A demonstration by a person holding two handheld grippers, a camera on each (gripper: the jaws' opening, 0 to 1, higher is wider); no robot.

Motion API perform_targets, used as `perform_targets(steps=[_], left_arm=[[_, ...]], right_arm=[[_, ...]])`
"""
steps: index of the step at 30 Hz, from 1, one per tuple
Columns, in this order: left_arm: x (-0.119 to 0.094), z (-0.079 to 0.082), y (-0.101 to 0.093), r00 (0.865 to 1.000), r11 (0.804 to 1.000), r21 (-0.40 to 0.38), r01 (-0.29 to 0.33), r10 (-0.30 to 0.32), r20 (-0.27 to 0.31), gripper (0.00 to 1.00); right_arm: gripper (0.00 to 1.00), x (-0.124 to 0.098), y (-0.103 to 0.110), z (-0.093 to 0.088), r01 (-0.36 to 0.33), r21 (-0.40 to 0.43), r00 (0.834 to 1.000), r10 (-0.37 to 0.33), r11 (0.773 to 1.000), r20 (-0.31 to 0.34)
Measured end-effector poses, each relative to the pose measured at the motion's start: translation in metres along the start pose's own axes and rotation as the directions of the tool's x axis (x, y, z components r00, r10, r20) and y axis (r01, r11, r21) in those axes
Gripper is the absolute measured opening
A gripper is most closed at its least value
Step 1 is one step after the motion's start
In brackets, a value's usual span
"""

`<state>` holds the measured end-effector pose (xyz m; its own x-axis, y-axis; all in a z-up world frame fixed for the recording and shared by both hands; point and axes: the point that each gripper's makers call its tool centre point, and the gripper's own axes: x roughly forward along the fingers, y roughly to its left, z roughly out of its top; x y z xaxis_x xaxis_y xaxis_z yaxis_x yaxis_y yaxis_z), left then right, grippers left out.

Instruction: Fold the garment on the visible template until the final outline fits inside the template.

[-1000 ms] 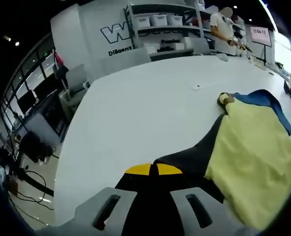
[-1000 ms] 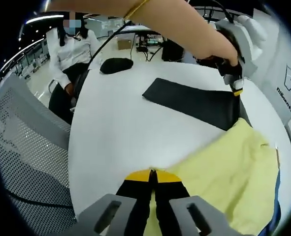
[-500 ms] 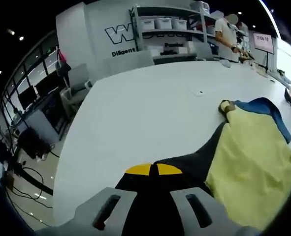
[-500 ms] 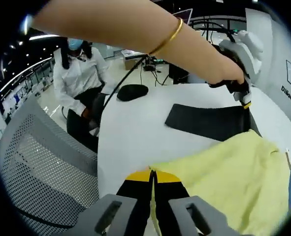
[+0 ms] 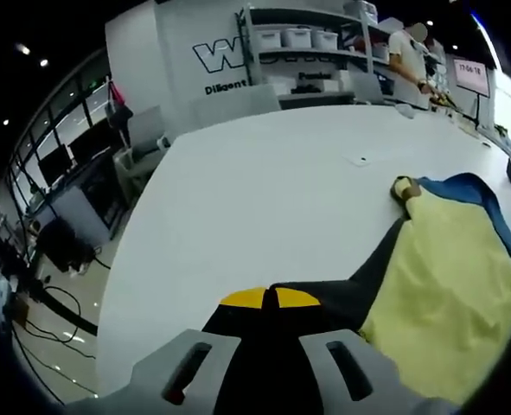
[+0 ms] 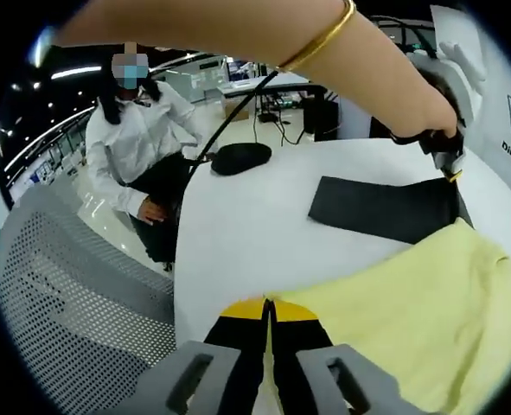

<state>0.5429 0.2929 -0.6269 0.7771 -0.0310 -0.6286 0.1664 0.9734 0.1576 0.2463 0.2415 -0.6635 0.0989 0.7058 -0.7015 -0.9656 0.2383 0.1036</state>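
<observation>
On white table (image 5: 264, 181), both grippers pinched shut: left (image 5: 275, 298) on black template (image 6: 380, 207) edge, right (image 6: 268, 309) on yellow garment (image 6: 411, 320) hem; risk: template drags with the fold, or hem slips out.

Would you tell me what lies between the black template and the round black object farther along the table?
Only bare white table, seen in the right gripper view, separates the black template from the round black object.

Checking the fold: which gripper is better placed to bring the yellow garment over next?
Right, probably. The right gripper is shut on the yellow garment's edge. The left gripper is shut on the dark template beside it, so it would have to regrip.
</observation>
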Motion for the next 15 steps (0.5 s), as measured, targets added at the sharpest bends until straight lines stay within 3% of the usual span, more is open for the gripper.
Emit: perform_targets(steps=[4, 6, 8, 12, 14, 15], left_arm=[[-0.002, -0.002, -0.001, 1.0, 1.0, 0.018, -0.004, 0.004, -0.01, 0.08], [-0.007, 0.005, 0.0, 1.0, 0.998, 0.065, -0.01, 0.009, 0.012, 0.13], [-0.011, 0.009, 0.0, 1.0, 0.998, 0.062, -0.007, 0.005, 0.024, 0.16], [-0.016, 0.017, 0.002, 0.998, 1.0, 0.003, 0.008, -0.008, 0.055, 0.2], [-0.019, 0.026, 0.006, 0.996, 0.999, -0.05, 0.001, 0.004, 0.094, 0.22], [-0.021, 0.027, 0.008, 0.996, 0.998, -0.057, -0.001, 0.007, 0.092, 0.23]], right_arm=[[0.0, -0.007, -0.005, 0.0, -0.008, 0.048, 0.999, 0.006, 0.999, 0.031], [0.06, -0.017, -0.017, 0.005, 0.011, 0.107, 0.997, -0.018, 0.994, 0.071], [0.09, -0.029, -0.033, 0.006, 0.041, 0.142, 0.994, -0.055, 0.989, 0.095], [0.1, -0.054, -0.066, 0.007, 0.112, 0.173, 0.983, -0.135, 0.978, 0.124], [0.11, -0.075, -0.097, 0.004, 0.186, 0.218, 0.968, -0.217, 0.958, 0.125], [0.13, -0.079, -0.102, 0.004, 0.195, 0.223, 0.966, -0.227, 0.955, 0.128]])
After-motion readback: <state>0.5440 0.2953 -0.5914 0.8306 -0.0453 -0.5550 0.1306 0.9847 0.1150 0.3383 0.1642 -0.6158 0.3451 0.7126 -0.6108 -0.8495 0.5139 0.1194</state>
